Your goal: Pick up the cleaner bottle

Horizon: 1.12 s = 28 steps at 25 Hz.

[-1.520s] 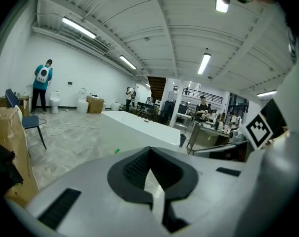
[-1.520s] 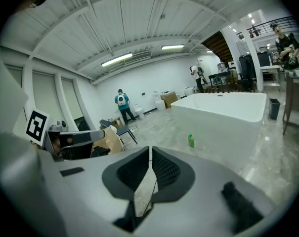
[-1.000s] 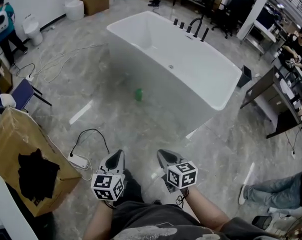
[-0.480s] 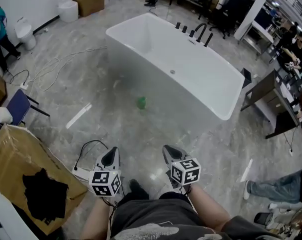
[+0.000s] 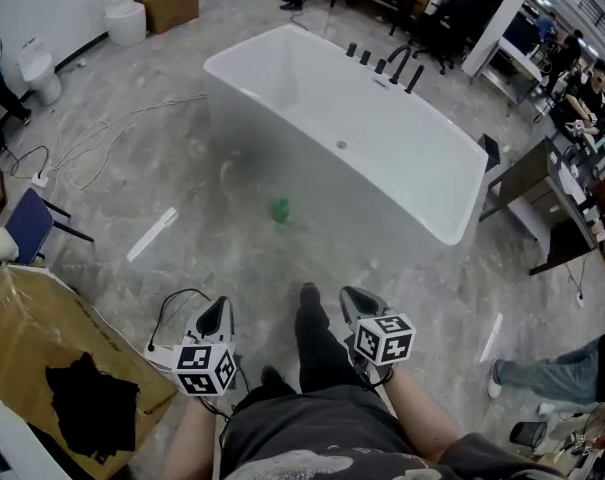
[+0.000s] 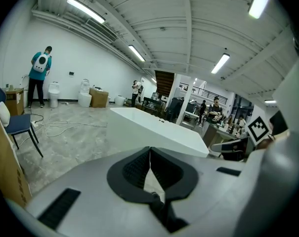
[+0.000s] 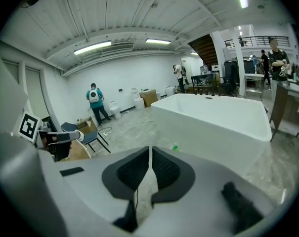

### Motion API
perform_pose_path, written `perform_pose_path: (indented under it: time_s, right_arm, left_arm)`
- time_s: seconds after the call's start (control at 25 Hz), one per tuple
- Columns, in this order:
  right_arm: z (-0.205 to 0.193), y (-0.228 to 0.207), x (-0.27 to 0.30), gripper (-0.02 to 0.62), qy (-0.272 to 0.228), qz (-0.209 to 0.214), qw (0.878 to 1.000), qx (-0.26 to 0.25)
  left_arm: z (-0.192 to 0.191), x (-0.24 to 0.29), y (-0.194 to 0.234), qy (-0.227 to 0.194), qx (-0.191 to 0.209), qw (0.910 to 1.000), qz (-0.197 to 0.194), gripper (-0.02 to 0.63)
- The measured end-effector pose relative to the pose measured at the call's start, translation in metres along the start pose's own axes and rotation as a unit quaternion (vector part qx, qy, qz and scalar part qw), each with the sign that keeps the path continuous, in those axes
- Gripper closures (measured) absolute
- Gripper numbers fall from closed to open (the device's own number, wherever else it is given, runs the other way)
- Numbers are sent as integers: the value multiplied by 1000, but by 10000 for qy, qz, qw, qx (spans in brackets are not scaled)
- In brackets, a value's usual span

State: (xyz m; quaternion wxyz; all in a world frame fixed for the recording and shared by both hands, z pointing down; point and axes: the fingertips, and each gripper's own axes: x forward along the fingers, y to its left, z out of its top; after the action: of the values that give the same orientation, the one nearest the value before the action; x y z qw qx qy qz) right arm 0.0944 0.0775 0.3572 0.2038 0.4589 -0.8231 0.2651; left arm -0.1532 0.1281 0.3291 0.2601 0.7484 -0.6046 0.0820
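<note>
The cleaner bottle [image 5: 280, 209] is a small green object standing on the grey floor beside the white bathtub [image 5: 422, 148], well ahead of me. In the right gripper view the green bottle [image 7: 175, 147] shows as a small dot by the tub's foot. My left gripper [image 5: 217, 316] and right gripper [image 5: 353, 301] are held low in front of my body, far short of the bottle. Both are shut, jaws together with nothing between them [image 6: 149, 154] [image 7: 150, 154]. A black shoe [image 5: 309, 300] steps forward between the grippers.
A cardboard box [image 5: 57, 363] with a black patch stands at the left, with a power strip and cable [image 5: 167, 308] beside it. A blue chair [image 5: 27, 223], loose cables [image 5: 102, 133], toilets [image 5: 122, 13] and desks [image 5: 542, 183] ring the tub. A person's legs [image 5: 557, 373] show at right.
I have walked forward: the tub and green bottle sit slightly nearer, the cardboard box has slid back at the left, and my foot now steps between the grippers. Both grippers stayed shut.
</note>
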Motion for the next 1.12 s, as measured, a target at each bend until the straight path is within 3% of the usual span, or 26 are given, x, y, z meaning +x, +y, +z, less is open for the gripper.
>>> perform_pose_path:
  time_s: [0.24,0.44,0.8,1.12]
  right_arm:
    - [19,-19,53,563,-158,121,9998,82]
    - [35,-61,114,563,-37,36,9997,237]
    - [68,-138,237,563,107,137,9996,213]
    - [48,-195,393,563,388,125,9986,-338]
  left_arm:
    - [8,36,19,100,303,9994,90,591]
    - [22,84,35,145,93,9996,226,591]
    - [46,218,62,72,-102,9992,373,591]
    - [-1,351,117,369,-71,9977,564,591]
